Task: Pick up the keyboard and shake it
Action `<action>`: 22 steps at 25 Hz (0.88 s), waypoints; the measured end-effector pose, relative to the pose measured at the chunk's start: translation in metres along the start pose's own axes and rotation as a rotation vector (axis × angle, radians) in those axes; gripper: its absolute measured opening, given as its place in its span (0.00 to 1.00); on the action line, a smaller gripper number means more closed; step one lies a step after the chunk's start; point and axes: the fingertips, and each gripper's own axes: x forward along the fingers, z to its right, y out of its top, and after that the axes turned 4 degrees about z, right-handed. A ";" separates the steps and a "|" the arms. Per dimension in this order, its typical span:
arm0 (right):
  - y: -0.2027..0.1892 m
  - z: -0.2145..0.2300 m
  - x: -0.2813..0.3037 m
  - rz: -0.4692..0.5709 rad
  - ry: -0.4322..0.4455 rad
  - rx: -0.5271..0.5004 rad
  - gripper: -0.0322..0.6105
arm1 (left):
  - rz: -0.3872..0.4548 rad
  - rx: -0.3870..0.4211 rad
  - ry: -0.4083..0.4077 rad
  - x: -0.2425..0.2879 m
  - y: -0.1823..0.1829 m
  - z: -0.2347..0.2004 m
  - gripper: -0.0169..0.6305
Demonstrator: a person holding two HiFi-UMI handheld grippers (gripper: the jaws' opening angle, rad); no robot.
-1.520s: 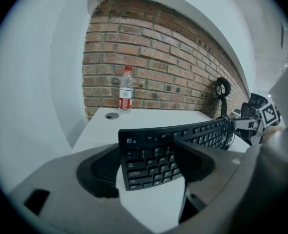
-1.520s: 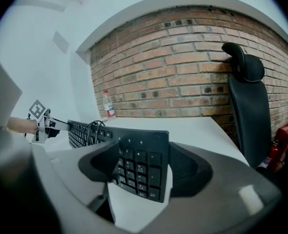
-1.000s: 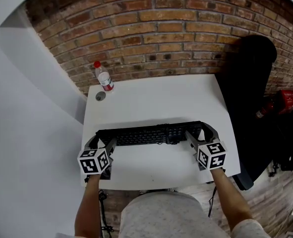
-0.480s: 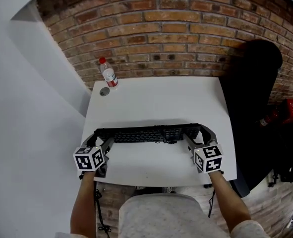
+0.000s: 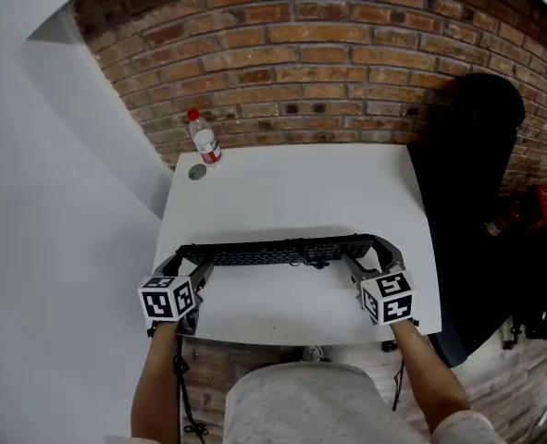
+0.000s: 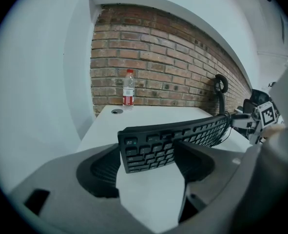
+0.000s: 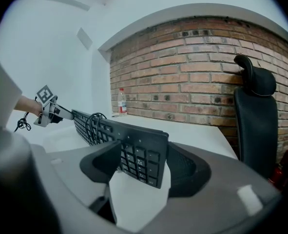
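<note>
Over the surface (image 5: 292,188), the left tool (image 5: 194,266) grips the keyboard (image 5: 278,250), seemingly lifted; the right tool (image 5: 366,259) has its jaws closing on the other end.

Across the near half of the surface (image 5: 301,192), running left to right: keyboard (image 5: 278,251), tipped up on a long edge. Left end between the jaws of the left gripper (image 5: 188,265); right end between the closing jaws of the right gripper (image 5: 366,255). On the keyboard, just right of middle, a coiled cable (image 5: 312,259). At the far left corner, a bottle (image 5: 203,141), upright, with a small round fitting (image 5: 196,172) just before it. Behind the surface, a brick wall (image 5: 347,63). Off the right side, a chair (image 5: 467,174), against that wall.
</note>
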 end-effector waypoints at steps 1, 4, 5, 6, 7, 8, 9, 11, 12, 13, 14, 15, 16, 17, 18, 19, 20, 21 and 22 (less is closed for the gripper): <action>0.000 -0.001 0.000 -0.003 -0.005 0.000 0.51 | -0.001 0.004 0.002 -0.001 0.000 -0.001 0.55; -0.001 -0.003 -0.003 -0.017 -0.026 0.004 0.51 | -0.003 0.011 0.014 -0.004 -0.002 -0.002 0.53; -0.003 -0.004 -0.005 -0.023 -0.035 0.006 0.50 | -0.007 0.011 0.014 -0.005 -0.004 -0.002 0.53; -0.005 -0.005 -0.007 -0.030 -0.043 0.008 0.51 | -0.013 0.012 0.012 -0.006 -0.006 -0.001 0.53; -0.006 -0.007 -0.010 -0.036 -0.050 0.010 0.51 | -0.021 0.014 0.009 -0.009 -0.008 -0.001 0.53; -0.007 -0.009 -0.012 -0.041 -0.055 0.011 0.51 | -0.029 0.019 0.007 -0.011 -0.010 -0.002 0.53; -0.007 -0.011 -0.014 -0.046 -0.059 0.010 0.51 | -0.036 0.025 0.006 -0.012 -0.011 -0.002 0.53; -0.010 -0.015 -0.019 -0.057 -0.068 0.008 0.51 | -0.050 0.036 0.002 -0.016 -0.014 -0.001 0.53; -0.012 -0.017 -0.022 -0.064 -0.072 0.008 0.51 | -0.056 0.041 -0.001 -0.018 -0.017 -0.001 0.53; -0.014 -0.019 -0.025 -0.071 -0.077 0.008 0.51 | -0.060 0.045 -0.004 -0.019 -0.019 -0.001 0.53; -0.016 -0.022 -0.028 -0.077 -0.082 0.009 0.51 | -0.063 0.048 -0.007 -0.021 -0.022 -0.001 0.53; -0.018 -0.024 -0.030 -0.084 -0.087 0.010 0.51 | -0.067 0.049 -0.009 -0.023 -0.025 -0.001 0.53; -0.020 -0.026 -0.032 -0.089 -0.090 0.009 0.51 | -0.070 0.050 -0.012 -0.025 -0.028 -0.001 0.53; -0.023 -0.028 -0.035 -0.095 -0.094 0.008 0.51 | -0.072 0.050 -0.014 -0.027 -0.031 -0.001 0.53; -0.025 -0.030 -0.037 -0.100 -0.096 0.005 0.51 | -0.075 0.050 -0.017 -0.028 -0.033 -0.001 0.53; -0.027 -0.031 -0.039 -0.107 -0.099 0.000 0.51 | -0.077 0.050 -0.021 -0.030 -0.036 -0.001 0.53; -0.030 -0.033 -0.041 -0.115 -0.102 -0.006 0.51 | -0.080 0.052 -0.025 -0.032 -0.040 0.000 0.53; -0.033 -0.036 -0.044 -0.124 -0.104 -0.014 0.51 | -0.084 0.055 -0.029 -0.034 -0.044 0.001 0.53; -0.036 -0.038 -0.047 -0.133 -0.106 -0.023 0.51 | -0.090 0.059 -0.033 -0.036 -0.049 0.001 0.53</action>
